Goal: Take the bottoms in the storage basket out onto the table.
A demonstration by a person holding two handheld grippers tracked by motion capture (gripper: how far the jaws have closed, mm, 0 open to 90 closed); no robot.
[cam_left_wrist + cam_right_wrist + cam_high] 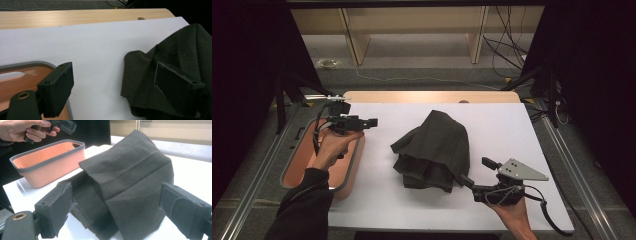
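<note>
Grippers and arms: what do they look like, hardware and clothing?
Both are black two-jaw handheld units with flat rectangular pads. The right gripper carries a grey three-cornered plate with dark holes and trails a looped black cable. The left gripper has black cabling too. The left forearm wears a dark sleeve.

text: none legible | labels/brands/numbers: none seen | note: dim, blurry views may hide small print

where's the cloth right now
In the high view the cloth lies bunched mid-table on the white sheet, right of the bin, with the right claw open at its near right edge.
</note>
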